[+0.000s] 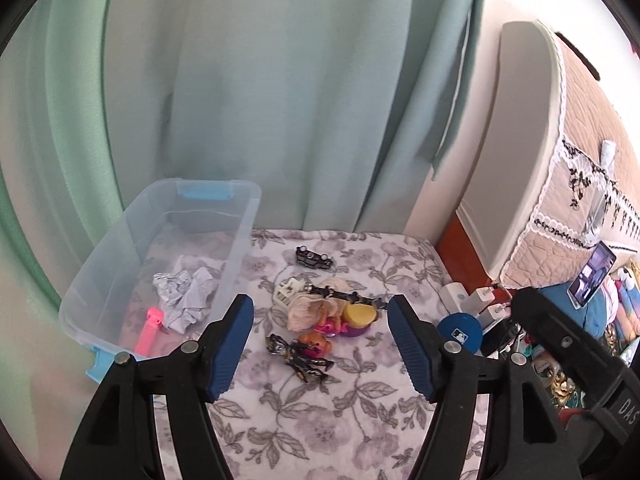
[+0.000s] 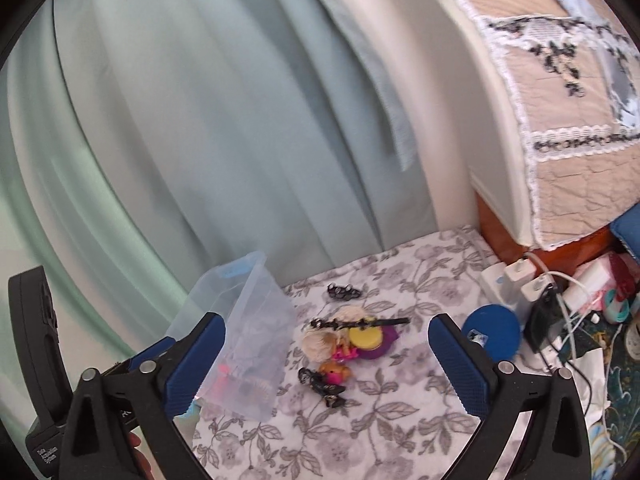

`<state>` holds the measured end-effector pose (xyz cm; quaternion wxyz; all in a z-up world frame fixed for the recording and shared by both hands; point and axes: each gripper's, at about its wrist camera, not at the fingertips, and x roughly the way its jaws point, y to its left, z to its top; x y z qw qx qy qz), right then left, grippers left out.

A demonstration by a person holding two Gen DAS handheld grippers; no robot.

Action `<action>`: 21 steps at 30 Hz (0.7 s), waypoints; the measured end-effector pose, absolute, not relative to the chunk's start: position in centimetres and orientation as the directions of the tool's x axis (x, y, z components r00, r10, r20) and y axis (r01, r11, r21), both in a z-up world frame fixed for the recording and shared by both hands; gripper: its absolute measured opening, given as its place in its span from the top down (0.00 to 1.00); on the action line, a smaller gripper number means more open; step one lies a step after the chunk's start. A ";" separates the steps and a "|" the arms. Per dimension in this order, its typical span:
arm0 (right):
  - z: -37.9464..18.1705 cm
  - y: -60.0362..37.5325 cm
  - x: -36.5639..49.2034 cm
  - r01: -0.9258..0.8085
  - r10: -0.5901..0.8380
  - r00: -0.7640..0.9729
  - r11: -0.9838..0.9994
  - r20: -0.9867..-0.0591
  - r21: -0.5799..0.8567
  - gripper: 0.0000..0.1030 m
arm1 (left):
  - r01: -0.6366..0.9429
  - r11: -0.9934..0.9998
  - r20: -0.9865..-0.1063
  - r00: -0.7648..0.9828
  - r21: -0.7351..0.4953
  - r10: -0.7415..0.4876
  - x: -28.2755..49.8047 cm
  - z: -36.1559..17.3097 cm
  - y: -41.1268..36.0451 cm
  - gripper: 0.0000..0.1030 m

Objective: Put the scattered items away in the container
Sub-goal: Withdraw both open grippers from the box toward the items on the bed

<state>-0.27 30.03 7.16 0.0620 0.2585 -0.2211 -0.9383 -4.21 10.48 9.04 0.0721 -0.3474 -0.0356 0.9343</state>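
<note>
Now, container: the clear plastic bin (image 1: 160,256) sits at the left on the floral blanket (image 1: 320,420), already holding crumpled paper (image 1: 184,292) and a pink toy (image 1: 150,330); its near wall is thin and see-through, so a gripper swinging across could clip the rim and shove the bin.
Left gripper: the left gripper (image 1: 320,344) hovers with fingers spread wide and nothing between them, aimed at the pile; the risk is closing on two toys at once.
Right gripper: the right gripper (image 2: 326,360) is likewise parted and empty, pointed at the same pile, so the two tools could collide if both go in together.
Blue disc: the round blue disc (image 2: 491,336) lies at the blanket's right edge, just beside chargers and cables (image 2: 532,280); a reach there could snag a cord.
Doll: the pale-haired doll (image 1: 316,308) lies tangled with the yellow-lidded purple pot (image 1: 358,318) and a black chain (image 1: 344,295) draped across them; lifting one likely drags the others, and the pot may roll.
Black figure: the spindly black figure (image 1: 298,356) touches the small orange doll (image 1: 314,342); thin limbs could slip out of the pads.
Toy car: the little black car (image 1: 313,258) sits apart at the back, upside down it seems; a long reach over the pile risks knocking things.
</note>
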 end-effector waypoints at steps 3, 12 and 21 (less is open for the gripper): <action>7.5 32.0 0.6 -0.035 -0.177 -0.880 -0.901 -0.441 0.432 0.00 | -0.132 -0.986 -0.658 -0.734 -0.105 0.168 -4.3 8.7 12.3 0.31; 6.8 36.2 2.1 -0.141 -0.076 -0.887 -0.894 -0.455 0.425 0.00 | -0.187 -0.978 -0.676 -0.709 -0.093 0.200 -4.3 7.7 16.1 0.31; 4.2 37.0 1.8 -0.175 -0.067 -0.863 -0.890 -0.500 0.421 0.00 | -0.170 -0.982 -0.696 -0.696 -0.079 0.177 -4.7 6.6 16.6 0.31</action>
